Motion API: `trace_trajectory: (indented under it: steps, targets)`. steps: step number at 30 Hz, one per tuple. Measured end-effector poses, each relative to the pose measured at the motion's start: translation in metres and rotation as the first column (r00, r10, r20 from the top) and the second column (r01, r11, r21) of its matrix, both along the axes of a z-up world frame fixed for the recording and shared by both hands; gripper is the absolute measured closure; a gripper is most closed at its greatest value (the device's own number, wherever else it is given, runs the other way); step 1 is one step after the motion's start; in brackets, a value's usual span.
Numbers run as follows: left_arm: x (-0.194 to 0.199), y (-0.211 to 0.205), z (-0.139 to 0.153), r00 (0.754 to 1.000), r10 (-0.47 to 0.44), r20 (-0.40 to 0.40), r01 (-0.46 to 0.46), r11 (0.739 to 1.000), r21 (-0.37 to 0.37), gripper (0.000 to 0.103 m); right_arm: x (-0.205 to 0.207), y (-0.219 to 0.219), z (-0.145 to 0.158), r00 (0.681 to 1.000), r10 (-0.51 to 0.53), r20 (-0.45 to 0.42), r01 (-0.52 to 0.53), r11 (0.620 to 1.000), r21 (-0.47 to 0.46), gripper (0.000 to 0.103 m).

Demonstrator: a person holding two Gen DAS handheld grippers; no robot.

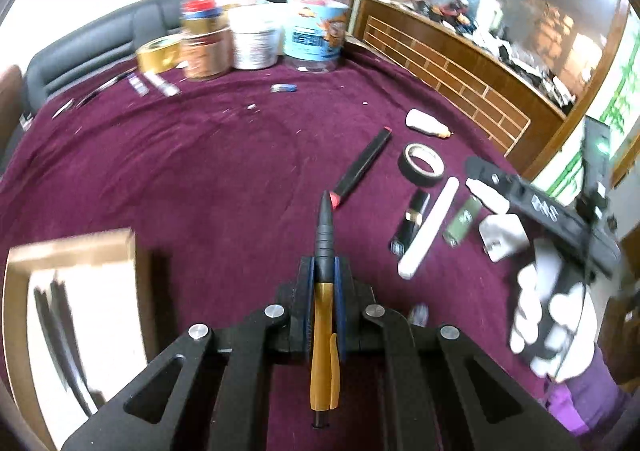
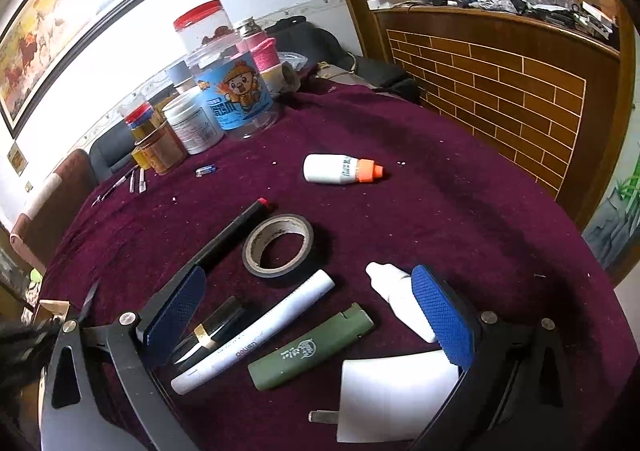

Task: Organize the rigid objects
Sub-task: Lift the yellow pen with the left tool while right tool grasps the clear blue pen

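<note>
Left gripper point(image 1: 325, 275) is clamped on orange pen point(image 1: 325, 335), held above the cloth right of cardboard box point(image 1: 72, 291). Right gripper point(image 2: 312, 315) is wide, empty. Risk: narrow grip lets pen pivot or slip, missing the box.

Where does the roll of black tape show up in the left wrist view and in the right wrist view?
Left wrist view: the roll of black tape lies right of centre on the maroon cloth, just right of the black stick with red ends.
Right wrist view: the tape lies near the centre, above the white marker.
Shared landmark: the white bottle with an orange cap, beyond the tape in both.
</note>
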State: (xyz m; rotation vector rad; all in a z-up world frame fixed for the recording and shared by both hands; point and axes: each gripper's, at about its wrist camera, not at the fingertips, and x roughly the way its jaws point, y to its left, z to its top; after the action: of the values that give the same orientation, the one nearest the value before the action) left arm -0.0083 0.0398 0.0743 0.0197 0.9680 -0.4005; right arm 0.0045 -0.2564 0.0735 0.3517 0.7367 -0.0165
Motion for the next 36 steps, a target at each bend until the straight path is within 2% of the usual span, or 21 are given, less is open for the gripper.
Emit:
trace_trajectory:
  steps: [4, 8, 13, 15, 17, 18, 19, 20, 21, 22, 27, 29, 31, 32, 34, 35, 36]
  targets:
    - [-0.016, 0.025, -0.021, 0.994, 0.075, -0.073, -0.083, 0.991, -0.107, 0.096, -0.002, -0.005, -0.001, 1.000, -0.017, -0.001, 0.017, 1.000, 0.012, 0.000]
    - [-0.015, 0.031, -0.042, 0.983, 0.114, -0.142, -0.133, 0.983, -0.130, 0.096, -0.002, -0.008, -0.003, 0.999, -0.035, -0.013, 0.035, 0.999, 0.007, 0.000]
    - [-0.020, 0.023, -0.050, 0.980, 0.134, -0.149, -0.154, 0.979, -0.132, 0.094, -0.002, -0.009, -0.005, 0.999, -0.038, -0.012, 0.038, 0.999, 0.005, 0.000]
    - [-0.023, 0.020, -0.056, 0.977, 0.149, -0.153, -0.167, 0.979, -0.114, 0.073, -0.001, -0.010, -0.006, 0.999, -0.040, -0.017, 0.040, 0.999, 0.004, 0.000]
    - [-0.031, 0.014, -0.057, 0.981, 0.154, -0.119, -0.168, 0.978, -0.124, 0.064, 0.000, -0.011, -0.007, 0.999, -0.043, -0.021, 0.044, 0.999, 0.009, 0.000]
    - [-0.034, 0.011, -0.056, 0.984, 0.153, -0.096, -0.163, 0.981, -0.107, 0.064, 0.000, -0.012, -0.007, 0.999, -0.047, -0.022, 0.047, 0.999, 0.012, 0.000]
    - [-0.038, 0.005, -0.057, 0.986, 0.149, -0.070, -0.154, 0.985, -0.073, 0.064, 0.000, -0.014, -0.008, 0.998, -0.052, -0.023, 0.053, 0.998, 0.016, 0.000]
    - [-0.040, 0.004, -0.056, 0.988, 0.141, -0.059, -0.145, 0.987, -0.064, 0.068, 0.001, -0.015, -0.009, 0.998, -0.055, -0.023, 0.055, 0.998, 0.019, 0.000]
    - [-0.043, 0.003, -0.056, 0.990, 0.130, -0.058, -0.134, 0.988, -0.073, 0.091, 0.001, -0.016, -0.009, 0.998, -0.058, -0.026, 0.058, 0.998, 0.023, 0.000]
    - [-0.046, 0.005, -0.055, 0.991, 0.115, -0.072, -0.122, 0.987, -0.102, 0.100, 0.001, -0.016, -0.010, 0.998, -0.061, -0.030, 0.062, 0.998, 0.026, 0.000]
    - [-0.077, 0.031, -0.032, 0.991, 0.126, -0.032, -0.130, 0.965, -0.228, 0.100, 0.002, -0.022, -0.013, 0.996, -0.075, -0.048, 0.078, 0.996, 0.053, 0.000]
    - [-0.093, 0.045, -0.020, 0.992, 0.127, -0.005, -0.124, 0.958, -0.258, 0.100, 0.002, -0.017, -0.013, 0.996, -0.025, -0.083, 0.031, 0.997, 0.073, 0.000]
    - [-0.099, 0.051, -0.016, 0.993, 0.116, -0.008, -0.114, 0.960, -0.257, 0.100, -0.010, -0.008, -0.007, 0.996, 0.035, -0.083, -0.026, 0.994, 0.107, 0.000]
    - [-0.099, 0.051, -0.019, 0.994, 0.103, -0.019, -0.105, 0.963, -0.247, 0.099, -0.018, -0.003, -0.003, 0.995, 0.062, -0.073, -0.053, 0.992, 0.112, 0.000]
    - [-0.096, 0.046, -0.025, 0.995, 0.092, -0.035, -0.097, 0.966, -0.239, 0.090, -0.034, 0.015, 0.007, 0.990, 0.128, -0.067, -0.121, 0.987, 0.102, 0.000]
    - [-0.092, 0.042, -0.030, 0.995, 0.086, -0.054, -0.096, 0.966, -0.239, 0.083, -0.041, 0.021, 0.011, 0.987, 0.146, -0.067, -0.139, 0.986, 0.094, 0.000]
    - [-0.090, 0.040, -0.033, 0.994, 0.081, -0.069, -0.095, 0.964, -0.248, 0.082, -0.048, 0.028, 0.013, 0.985, 0.161, -0.067, -0.155, 0.984, 0.088, 0.000]
